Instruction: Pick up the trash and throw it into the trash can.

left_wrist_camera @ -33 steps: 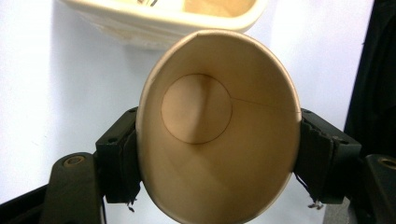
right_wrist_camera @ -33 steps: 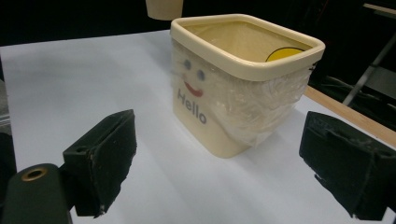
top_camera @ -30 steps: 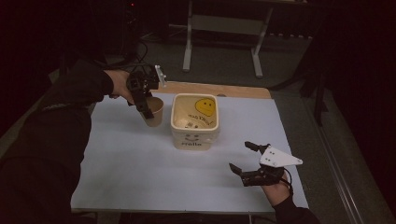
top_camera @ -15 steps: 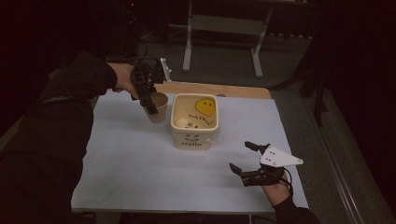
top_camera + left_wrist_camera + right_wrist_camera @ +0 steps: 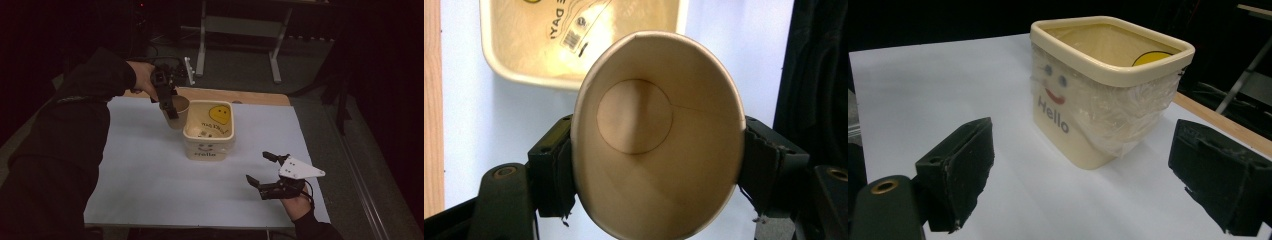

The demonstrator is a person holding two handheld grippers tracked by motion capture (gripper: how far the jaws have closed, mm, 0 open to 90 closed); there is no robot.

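Note:
A brown paper cup (image 5: pixel 176 111) hangs tilted in the air beside the back left corner of a cream square bin (image 5: pixel 208 131), with my left gripper (image 5: pixel 167 105) shut on it. In the left gripper view the cup (image 5: pixel 659 135) looks empty inside, squeezed between both black jaws, and the bin (image 5: pixel 574 42) lies below it. The bin (image 5: pixel 1103 85) has a clear plastic liner, a painted face and the word "Hello" on its side. My right gripper (image 5: pixel 265 168) stands open near the table's front right, and the right gripper (image 5: pixel 1088 180) has nothing between its jaws.
A white sheet (image 5: pixel 145 170) covers the table, with a wooden edge (image 5: pixel 250 96) showing at the back. A metal stand (image 5: pixel 240 30) stands on the dark floor beyond. The person's dark sleeve (image 5: pixel 80 125) lies over the left side.
My left gripper has lifted the cup off the table and carried it right toward the bin, tilting it. The right gripper has stayed in place.

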